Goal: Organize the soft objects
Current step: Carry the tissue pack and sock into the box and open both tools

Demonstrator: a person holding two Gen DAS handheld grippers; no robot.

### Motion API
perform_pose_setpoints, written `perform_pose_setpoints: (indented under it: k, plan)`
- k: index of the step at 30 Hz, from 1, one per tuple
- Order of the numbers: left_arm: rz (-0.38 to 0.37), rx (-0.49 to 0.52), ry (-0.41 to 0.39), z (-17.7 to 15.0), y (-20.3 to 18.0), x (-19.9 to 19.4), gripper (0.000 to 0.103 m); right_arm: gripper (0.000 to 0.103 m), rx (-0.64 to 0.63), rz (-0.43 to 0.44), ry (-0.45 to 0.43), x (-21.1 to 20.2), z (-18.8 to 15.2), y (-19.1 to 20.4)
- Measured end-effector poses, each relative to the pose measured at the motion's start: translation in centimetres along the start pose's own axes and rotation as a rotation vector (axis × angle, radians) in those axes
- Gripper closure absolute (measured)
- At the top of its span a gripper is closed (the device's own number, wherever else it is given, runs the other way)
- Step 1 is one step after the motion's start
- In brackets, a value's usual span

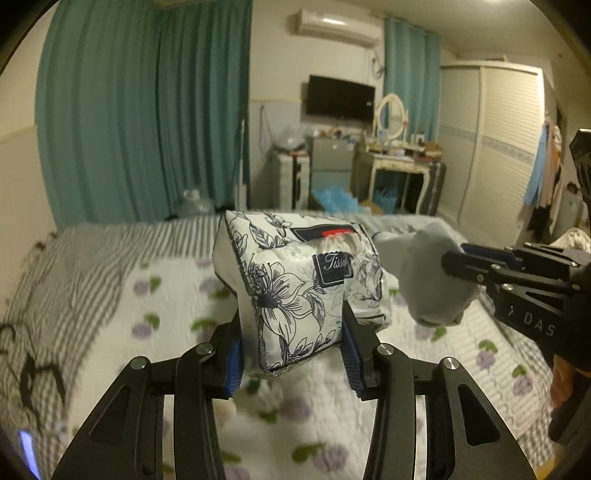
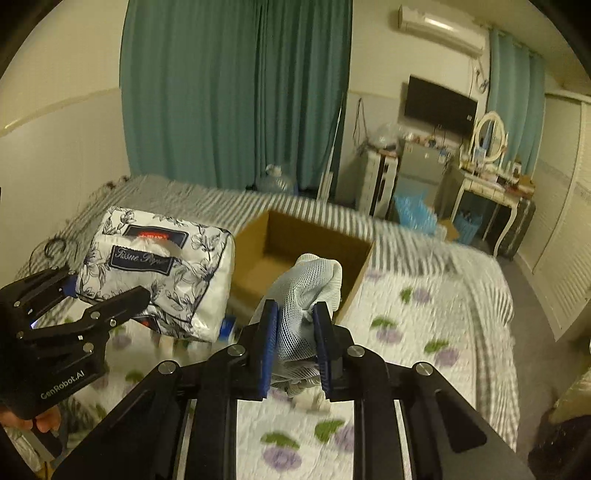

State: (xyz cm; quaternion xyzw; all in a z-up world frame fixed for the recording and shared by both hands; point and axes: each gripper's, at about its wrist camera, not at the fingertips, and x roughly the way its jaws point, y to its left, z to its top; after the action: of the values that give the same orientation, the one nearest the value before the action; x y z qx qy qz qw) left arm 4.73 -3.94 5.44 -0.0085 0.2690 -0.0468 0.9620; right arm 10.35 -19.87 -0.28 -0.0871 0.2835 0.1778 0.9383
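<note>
A: Item one, left gripper (image 1: 293, 345). State of the jaws?

B: Set wide, blue pads pressed against both sides of a tissue pack (image 1: 301, 290), white plastic with dark floral print and a navy label. The pack is squeezed in at the grip and is held clear of the bed, centre of the left wrist view.

A: Item two, right gripper (image 2: 295, 345).

B: Jaws narrowed to a small gap, clamped on a pale grey-white mesh cloth (image 2: 306, 295). The cloth bunches up above the pads and a fold droops below them. In the left wrist view the same cloth shows as a grey lump at the right edge, just beside the tissue pack; I cannot tell if they touch.

A: Next outward?

B: One cardboard box (image 2: 314, 240), open at the top, standing on the bed at the centre of the right wrist view. The cloth hangs in front of its near wall. The tissue pack sits left of the box in that view, held up by the left gripper, which enters from the lower left.

A: The bed?

B: Bed (image 1: 110, 332), covered with a white quilt printed with purple flowers and green leaves, and a grey-striped blanket across its far part.

A: Background?

B: Teal curtains (image 1: 147, 110) at upper left, a wall air conditioner (image 1: 336, 26) at top, a dark television (image 1: 341, 98) below it, a white dressing table (image 1: 399, 166) with an oval mirror, and a white wardrobe (image 1: 498, 147) at right.
</note>
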Motion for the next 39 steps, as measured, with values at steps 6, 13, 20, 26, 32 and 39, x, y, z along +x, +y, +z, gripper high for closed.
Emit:
perform_pose_setpoints:
  k: [6, 13, 20, 26, 32, 39]
  plan:
    - [0.010, 0.028, -0.031, 4.0, 0.7, 3.3, 0.060, 0.084, 0.012, -0.016, -0.076, 1.3, 4.5, -0.6]
    - [-0.005, 0.057, 0.012, 6.5, 0.8, 10.1, 0.060, 0.084, 0.021, -0.037, -0.117, 6.0, 7.6, -1.7]
    - [0.011, 0.065, 0.098, 5.8, 0.8, 16.4, 0.060, 0.084, 0.053, -0.026, -0.058, 13.9, 7.0, -3.1]
    - [0.009, 0.055, 0.157, 4.2, 1.1, 19.8, 0.057, 0.084, 0.083, -0.008, 0.010, 19.3, 4.8, -4.8]
    - [0.015, 0.042, 0.178, 3.7, 0.9, 20.9, 0.036, 0.077, 0.125, -0.002, 0.023, 21.3, 3.1, -5.8]
    - [0.037, 0.039, 0.131, 5.2, 0.8, 17.6, 0.030, 0.047, 0.124, -0.033, -0.002, 18.3, 3.5, -6.4]
